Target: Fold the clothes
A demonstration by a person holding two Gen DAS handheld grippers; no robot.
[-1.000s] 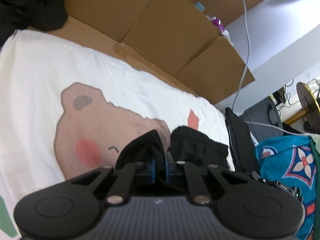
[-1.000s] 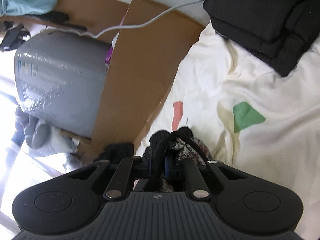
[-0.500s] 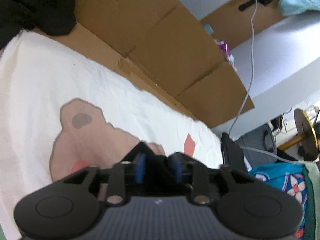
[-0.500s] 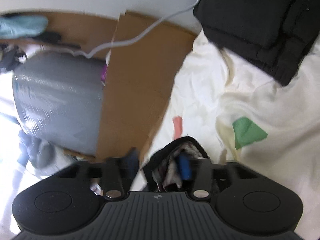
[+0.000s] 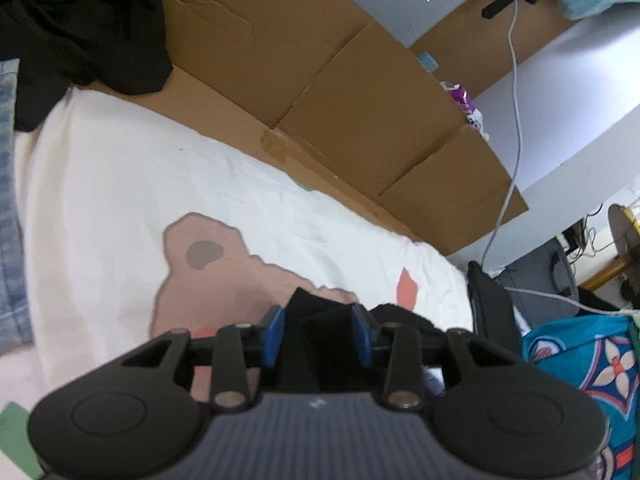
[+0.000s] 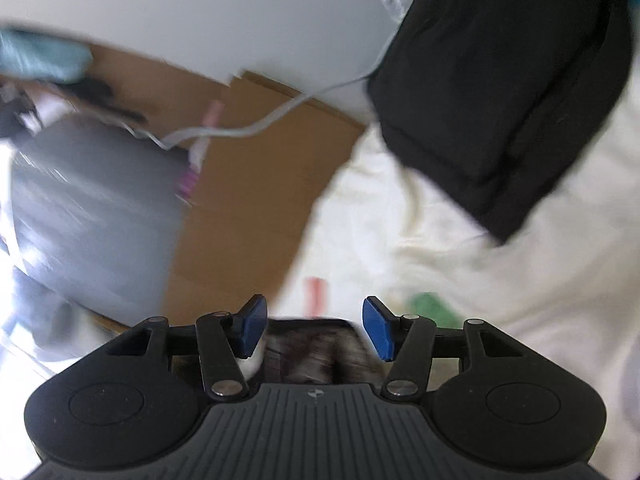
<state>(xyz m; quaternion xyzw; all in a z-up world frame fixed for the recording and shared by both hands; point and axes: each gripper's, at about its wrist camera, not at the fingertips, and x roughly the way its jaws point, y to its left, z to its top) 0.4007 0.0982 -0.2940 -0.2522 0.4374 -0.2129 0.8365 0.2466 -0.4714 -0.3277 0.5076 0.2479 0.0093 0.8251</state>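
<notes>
Both wrist views low over shared sheet (image 5: 120,184).

White bed sheet (image 5: 120,184) (bear print), black folded clothes (image 6: 492,120) on top

A white bedsheet printed with a brown bear face (image 5: 120,200) covered the bed. Flattened brown cardboard panels (image 5: 352,92) stood along its far edge, with a thin grey cable (image 5: 516,120) hanging across them. A teal patterned cloth (image 5: 580,360) lay off the bed's right edge. In the blurred right wrist view, a grey plastic-wrapped bin (image 6: 92,216) stood beside the cardboard.
</notes>
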